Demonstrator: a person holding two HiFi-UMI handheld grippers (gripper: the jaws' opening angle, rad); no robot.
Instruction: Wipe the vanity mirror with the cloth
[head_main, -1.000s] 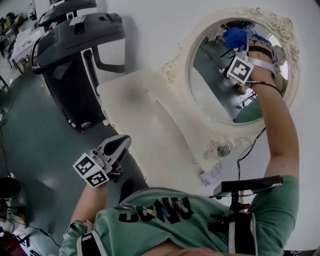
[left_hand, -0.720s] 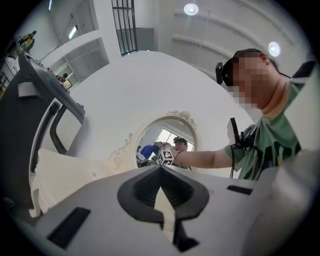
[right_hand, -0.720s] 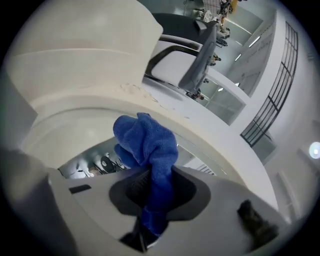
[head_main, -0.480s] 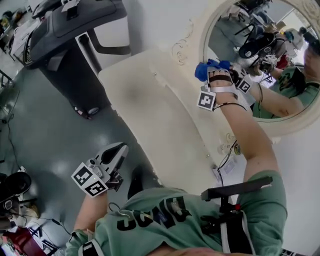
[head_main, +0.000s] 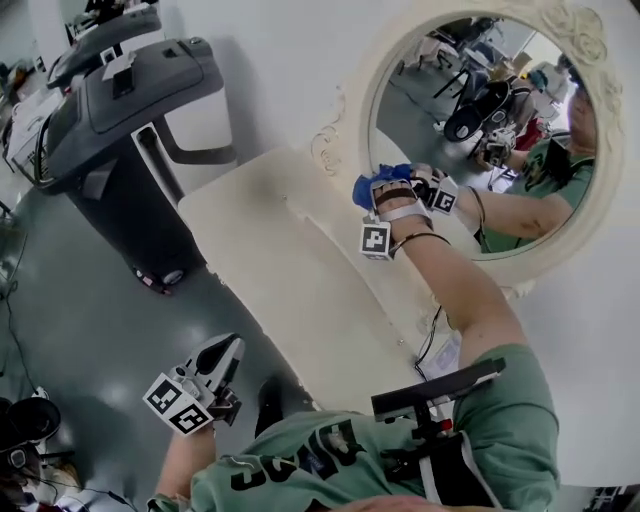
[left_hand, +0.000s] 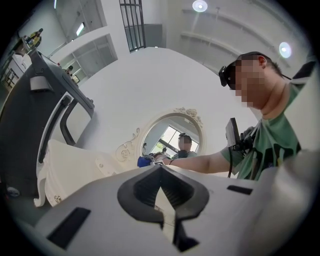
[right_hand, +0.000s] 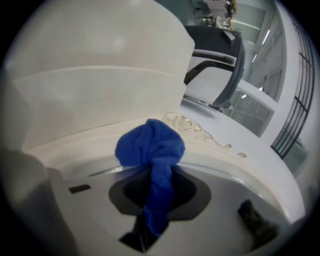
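The oval vanity mirror (head_main: 480, 120) in its ornate cream frame (head_main: 335, 140) stands at the upper right. My right gripper (head_main: 385, 192) is shut on a bunched blue cloth (head_main: 370, 185), which sits at the lower left edge of the glass by the frame. In the right gripper view the cloth (right_hand: 150, 145) bulges out of the right gripper (right_hand: 157, 175), with frame scrollwork (right_hand: 195, 125) just beyond. My left gripper (head_main: 222, 355) hangs low beside my body, away from the mirror, shut on nothing. From the left gripper (left_hand: 161, 170) the mirror (left_hand: 172, 135) and cloth (left_hand: 145, 161) show far ahead.
The cream vanity table (head_main: 270, 250) runs below the mirror. A dark grey treadmill-like machine (head_main: 120, 100) stands to its left on the grey floor (head_main: 70, 300). A black cable (head_main: 432, 335) hangs down by the table's right end.
My right gripper has carried the cloth from the upper part of the glass down to its lower left edge. The left gripper has dropped lower and closer to my body.
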